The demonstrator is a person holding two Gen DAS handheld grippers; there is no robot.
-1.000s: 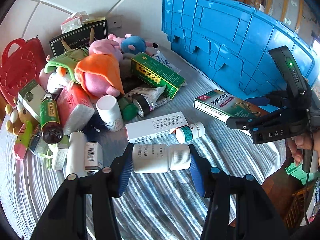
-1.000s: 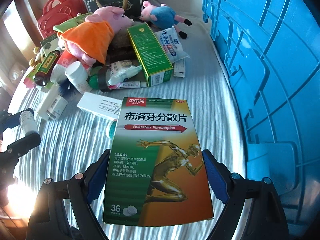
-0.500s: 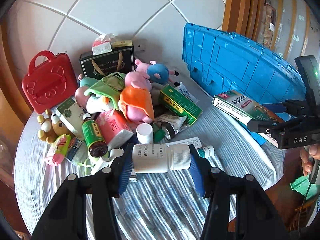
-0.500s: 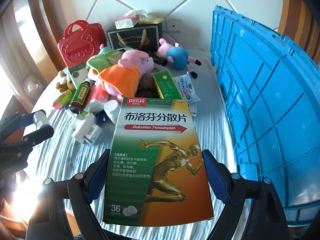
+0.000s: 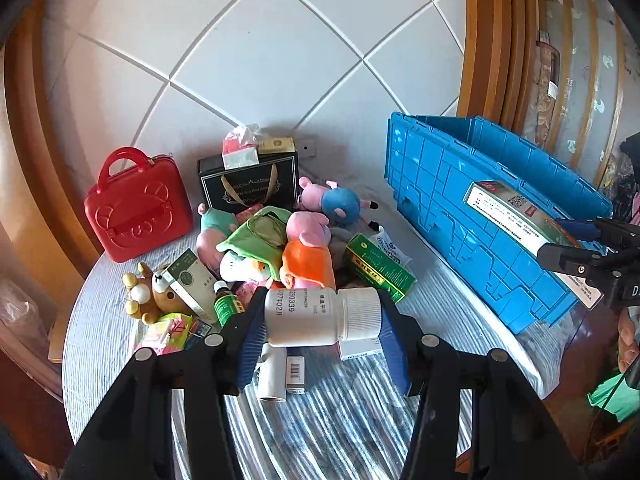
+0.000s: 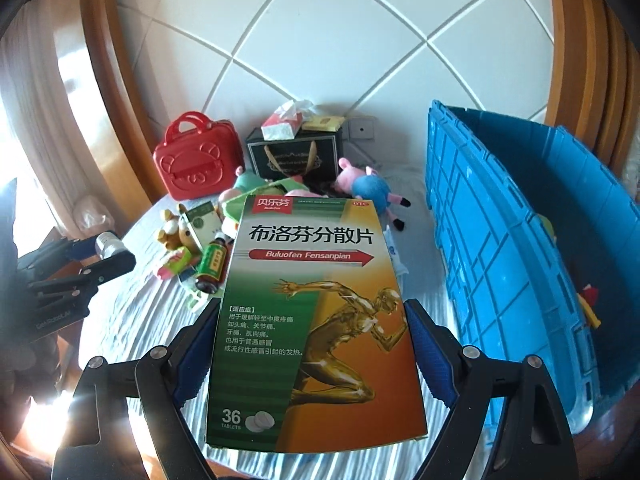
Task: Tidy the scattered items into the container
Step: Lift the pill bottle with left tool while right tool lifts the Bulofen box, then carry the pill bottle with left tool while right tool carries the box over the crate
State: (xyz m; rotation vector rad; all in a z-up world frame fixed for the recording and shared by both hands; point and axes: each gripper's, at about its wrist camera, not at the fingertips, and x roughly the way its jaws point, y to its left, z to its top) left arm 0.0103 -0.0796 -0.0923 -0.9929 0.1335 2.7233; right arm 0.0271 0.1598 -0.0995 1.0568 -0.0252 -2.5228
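Above the striped table point(image 5: 360, 420), left claw point(image 5: 322, 334) clamping white pill bottle point(image 5: 308, 316), right claw point(image 6: 312, 344) gripping ibuprofen box point(image 6: 312, 320), blue crate point(image 6: 520, 264) beside.

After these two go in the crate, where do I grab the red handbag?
Take the red handbag by its arched handle, coming from above. It stands upright against the wall with the loop free on top; the body looks too wide for a gripper, and toys crowd its right side.

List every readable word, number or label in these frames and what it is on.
"贝乐芬", "布洛芬分散片", "Buluofen Fensanpian", "OTC", "36 TABLETS": medicine box in the right gripper.
"250339": white bottle in the left gripper.
Green box, black gift bag: too small to read.
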